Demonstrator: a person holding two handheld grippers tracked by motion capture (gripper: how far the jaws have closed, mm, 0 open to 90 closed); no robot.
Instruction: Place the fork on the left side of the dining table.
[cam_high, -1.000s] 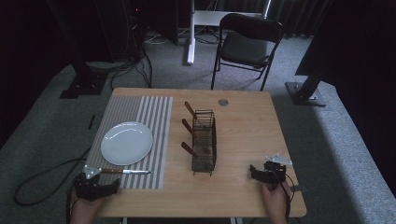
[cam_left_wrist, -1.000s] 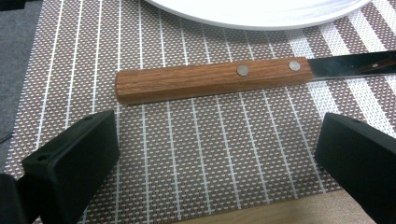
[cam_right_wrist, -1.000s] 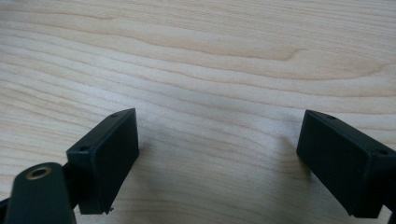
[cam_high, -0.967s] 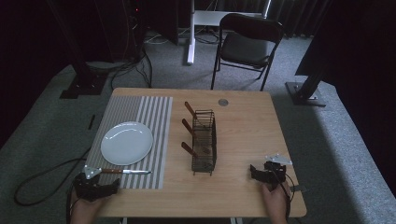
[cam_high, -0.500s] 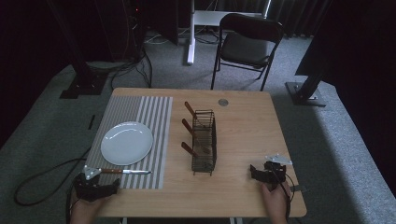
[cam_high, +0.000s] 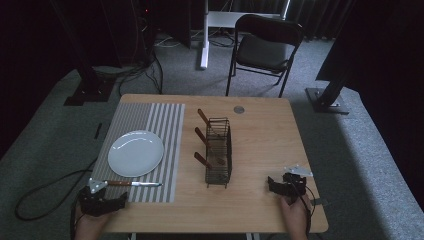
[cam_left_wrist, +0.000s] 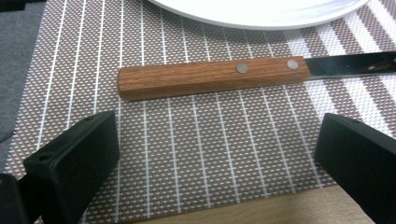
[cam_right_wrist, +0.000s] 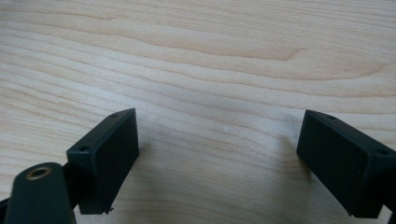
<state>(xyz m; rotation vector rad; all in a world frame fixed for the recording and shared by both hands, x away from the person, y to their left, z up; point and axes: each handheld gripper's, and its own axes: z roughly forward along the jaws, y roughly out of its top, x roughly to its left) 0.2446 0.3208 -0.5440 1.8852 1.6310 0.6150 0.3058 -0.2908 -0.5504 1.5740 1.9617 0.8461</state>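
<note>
Our left gripper (cam_left_wrist: 215, 163), jaws spread, sits just short of the wooden-handled steel knife (cam_left_wrist: 212, 77) lying on the striped woven placemat (cam_left_wrist: 187, 140) below the round white plate (cam_high: 136, 153). We should probably advance until the handle sits between the jaws, then squeeze. Our right gripper (cam_right_wrist: 219, 158) rests spread and empty over the pale wooden table (cam_right_wrist: 210, 56), well right of the knife.

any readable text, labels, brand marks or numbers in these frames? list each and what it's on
None readable.
Knife: wooden handle carries two plain rivets, no brand mark or number; the visible part of the blade is bare.
Plate, striped placemat, wire basket: no print visible.
Left tool and right tool: black jaws, unmarked.
Small round disc on the table's far edge: too small to tell whether it carries any marking.
</note>
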